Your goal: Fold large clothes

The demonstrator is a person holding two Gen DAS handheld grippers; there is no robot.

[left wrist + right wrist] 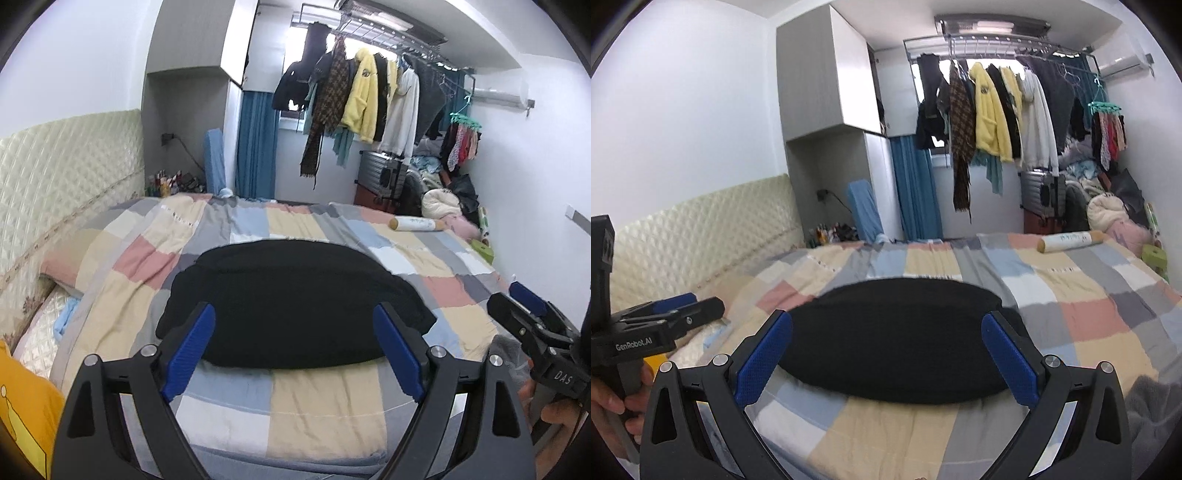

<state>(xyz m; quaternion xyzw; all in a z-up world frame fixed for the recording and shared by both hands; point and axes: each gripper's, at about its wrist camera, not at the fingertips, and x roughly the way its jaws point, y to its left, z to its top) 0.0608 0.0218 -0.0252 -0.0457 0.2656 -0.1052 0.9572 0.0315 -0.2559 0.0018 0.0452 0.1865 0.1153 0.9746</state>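
While the left wrist camera is looking down along its fingers, the left gripper [293,345] is hovering with its blue-padded jaws standing wide apart and nothing between the pads. Just ahead of it, the folded black knitted garment [291,302] is lying flat on the patchwork checked bedspread [325,413] of pink, beige, grey and pale blue squares. Farther ahead and to its right, a white paper roll with wooden ends [417,223] is resting on the same bedspread, well apart from the garment. At the right edge, the right gripper [524,301] is reaching in, held by a hand [554,413]. From the right wrist camera, the right gripper [886,354] is likewise holding its jaws spread with nothing clamped, and the black garment [897,332] is lying just in front of it. To its left, the left gripper [694,306] is showing in side view. Beyond the bed, a yellow fleece jacket [991,118] is hanging on the overhead rail.
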